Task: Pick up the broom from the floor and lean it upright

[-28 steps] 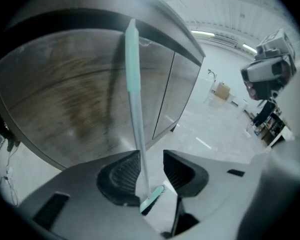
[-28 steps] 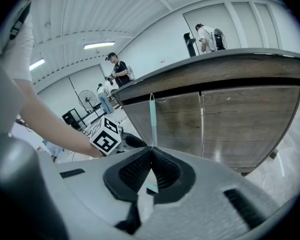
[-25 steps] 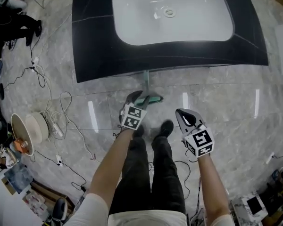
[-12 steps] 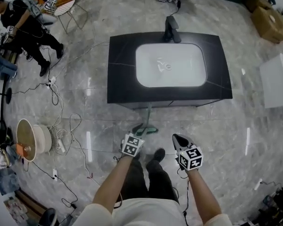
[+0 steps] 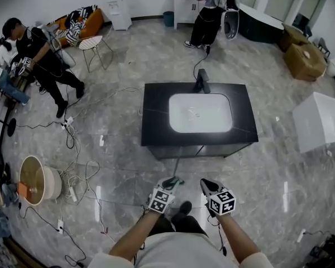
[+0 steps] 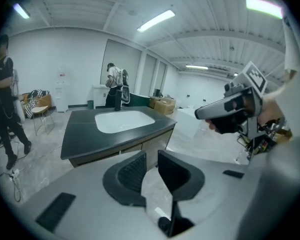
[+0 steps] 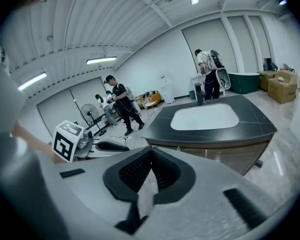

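Observation:
The broom stands upright against the front of the black sink cabinet (image 5: pixel 156 121). Its thin handle (image 5: pixel 176 163) runs down to a green head (image 5: pixel 173 181) on the floor. My left gripper (image 5: pixel 165 188) hovers just short of that head. In the left gripper view its jaws (image 6: pixel 151 166) are closing, a narrow gap remains and nothing is between them. My right gripper (image 5: pixel 205 184) hangs to the right of the broom, apart from it. In the right gripper view its jaws (image 7: pixel 150 156) meet at the tips and hold nothing.
The cabinet holds a white basin (image 5: pixel 200 113) and a dark tap (image 5: pixel 201 82). Loose cables (image 5: pixel 78 166) and a cable drum (image 5: pixel 38 180) lie at the left. People stand at the left (image 5: pixel 39 60) and at the back (image 5: pixel 209 10). A white box (image 5: pixel 321 121) sits at the right.
Both grippers have risen away from the floor and the view has widened. The left jaws, open beside the green head before, have narrowed. The broom stays against the cabinet.

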A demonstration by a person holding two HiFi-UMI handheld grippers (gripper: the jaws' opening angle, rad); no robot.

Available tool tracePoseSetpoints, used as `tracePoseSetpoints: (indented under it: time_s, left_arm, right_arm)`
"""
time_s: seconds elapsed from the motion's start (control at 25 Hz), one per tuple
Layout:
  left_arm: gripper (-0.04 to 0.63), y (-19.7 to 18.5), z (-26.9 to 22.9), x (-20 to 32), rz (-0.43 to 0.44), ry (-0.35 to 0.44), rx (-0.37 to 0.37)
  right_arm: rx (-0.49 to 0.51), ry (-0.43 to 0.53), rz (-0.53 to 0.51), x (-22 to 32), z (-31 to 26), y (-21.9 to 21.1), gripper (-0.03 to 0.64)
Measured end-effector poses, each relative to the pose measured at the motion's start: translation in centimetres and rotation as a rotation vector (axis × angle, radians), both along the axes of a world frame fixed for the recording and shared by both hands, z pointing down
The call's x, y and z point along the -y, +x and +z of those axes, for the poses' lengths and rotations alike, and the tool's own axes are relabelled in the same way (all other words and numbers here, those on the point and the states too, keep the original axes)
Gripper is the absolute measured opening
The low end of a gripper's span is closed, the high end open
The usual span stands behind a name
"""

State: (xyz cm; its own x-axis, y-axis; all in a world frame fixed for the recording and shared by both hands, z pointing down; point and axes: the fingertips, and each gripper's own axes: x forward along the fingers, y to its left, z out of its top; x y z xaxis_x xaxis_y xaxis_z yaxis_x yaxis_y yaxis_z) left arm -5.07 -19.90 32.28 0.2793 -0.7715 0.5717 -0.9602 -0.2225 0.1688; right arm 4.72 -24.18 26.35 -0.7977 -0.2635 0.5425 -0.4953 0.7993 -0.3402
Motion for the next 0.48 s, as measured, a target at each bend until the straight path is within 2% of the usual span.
tracePoseSetpoints:
  time_s: [0.32, 0.48]
  left_arm:
    - [0.051, -2.9, -7.3, -4.5, -0.019, 0.064, -0.090]
    - [0.043, -4.6, -10.0, -6.5, -0.002, 0.123, -0.086]
  right_arm:
    - [-0.010, 0.079, 0.032, -4.0, -5.3, -2.3, 0.000]
    - [0.005, 0.094, 0.060, -6.3, -7.6, -3.3, 0.000]
